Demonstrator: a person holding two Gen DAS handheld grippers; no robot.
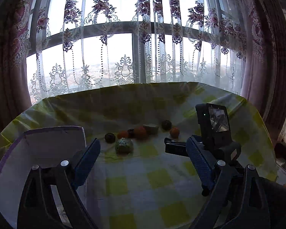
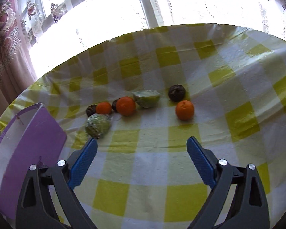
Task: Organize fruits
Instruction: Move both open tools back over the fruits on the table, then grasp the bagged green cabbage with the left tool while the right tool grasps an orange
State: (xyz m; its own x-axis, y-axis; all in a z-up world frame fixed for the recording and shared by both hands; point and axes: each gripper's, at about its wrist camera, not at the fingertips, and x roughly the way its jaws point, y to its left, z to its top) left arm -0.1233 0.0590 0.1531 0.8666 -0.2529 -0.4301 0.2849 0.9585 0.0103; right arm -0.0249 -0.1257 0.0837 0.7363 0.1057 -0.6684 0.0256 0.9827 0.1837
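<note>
Several fruits lie on the checked tablecloth: three oranges, one apart at the right, one in the middle, one small; a wrapped green fruit, a second green fruit, and dark round fruits. A purple-edged box stands at the left. My right gripper is open and empty, short of the fruits. My left gripper is open and empty, above the table before the fruits. The right gripper's body shows in the left wrist view.
The table's far edge meets a window with lace curtains. Heavy patterned drapes hang at both sides. The box stands close beside my left gripper's left finger.
</note>
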